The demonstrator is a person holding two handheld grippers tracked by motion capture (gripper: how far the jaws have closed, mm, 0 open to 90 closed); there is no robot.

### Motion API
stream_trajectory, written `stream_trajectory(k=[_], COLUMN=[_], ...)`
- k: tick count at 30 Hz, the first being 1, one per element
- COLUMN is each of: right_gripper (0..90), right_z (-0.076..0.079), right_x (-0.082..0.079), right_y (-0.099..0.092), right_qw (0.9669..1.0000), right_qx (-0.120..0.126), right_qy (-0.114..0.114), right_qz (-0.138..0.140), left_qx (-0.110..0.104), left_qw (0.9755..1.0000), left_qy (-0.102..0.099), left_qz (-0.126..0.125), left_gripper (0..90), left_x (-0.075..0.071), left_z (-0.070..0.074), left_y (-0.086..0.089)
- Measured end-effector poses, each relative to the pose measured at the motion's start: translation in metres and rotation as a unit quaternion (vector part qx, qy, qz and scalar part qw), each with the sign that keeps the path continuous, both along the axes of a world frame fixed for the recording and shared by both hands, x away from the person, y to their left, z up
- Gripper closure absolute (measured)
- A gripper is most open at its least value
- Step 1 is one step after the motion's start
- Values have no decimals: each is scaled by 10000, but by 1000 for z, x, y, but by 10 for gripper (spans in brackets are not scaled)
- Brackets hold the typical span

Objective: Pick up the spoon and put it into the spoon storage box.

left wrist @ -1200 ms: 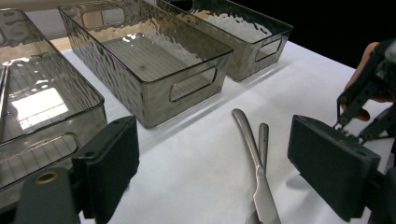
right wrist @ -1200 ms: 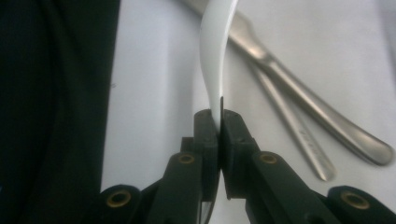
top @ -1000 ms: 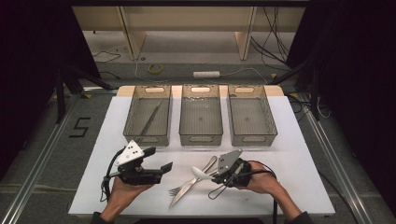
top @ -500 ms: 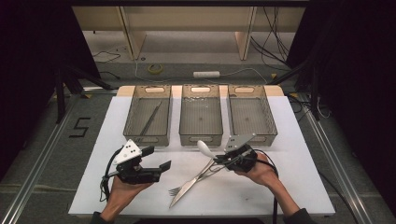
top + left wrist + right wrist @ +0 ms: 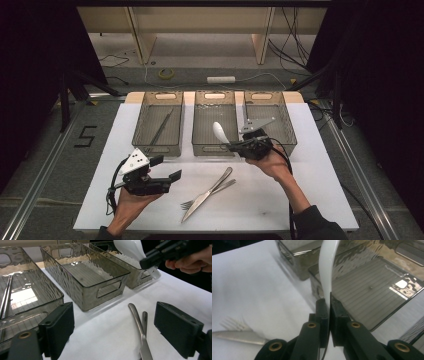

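Right gripper point(image 5: 231, 146): pinching the white spoon point(image 5: 219, 132), held up over the front rim of the middle bin point(image 5: 215, 149).
Left gripper point(image 5: 169, 167): jaws spread wide, holding nothing, near the table's point(image 5: 325, 190) front left.
Knife point(image 5: 207, 194) and fork point(image 5: 200, 198): lying crossed near the front edge.

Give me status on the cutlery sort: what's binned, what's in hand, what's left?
Done: the left bin already holds long metal utensils; I can't tell what kind. In hand: the right gripper is shut on a white spoon, held over the near edge of the middle bin, not yet dropped. Left: a knife and fork lie crossed on the white table. The left gripper is open, holding nothing.
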State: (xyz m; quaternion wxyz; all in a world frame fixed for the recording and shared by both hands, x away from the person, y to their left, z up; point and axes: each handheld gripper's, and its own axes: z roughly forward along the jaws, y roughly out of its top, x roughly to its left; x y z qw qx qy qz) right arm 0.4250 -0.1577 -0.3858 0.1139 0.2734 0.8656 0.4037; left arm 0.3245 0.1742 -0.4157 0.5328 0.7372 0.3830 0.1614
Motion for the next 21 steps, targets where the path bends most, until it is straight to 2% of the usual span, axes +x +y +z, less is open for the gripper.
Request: stream_trajectory(k=[10,16,21], right_gripper=[864,864,864], right_z=[4,7,7], right_x=[38,56,71], right_y=[20,27,34], right_qw=[9987,9965,9943], right_qx=[-29,122,79], right_qy=[170,297,402], right_qz=[-489,-776,-989], left_qx=[17,18,-10], left_qw=[10000,10000,10000], left_qy=[-28,-51,-70], left_qz=[5,-7,7], left_gripper=[162,162,162], left_x=[0,0,-1], left_z=[0,0,1], left_y=[1,1,1])
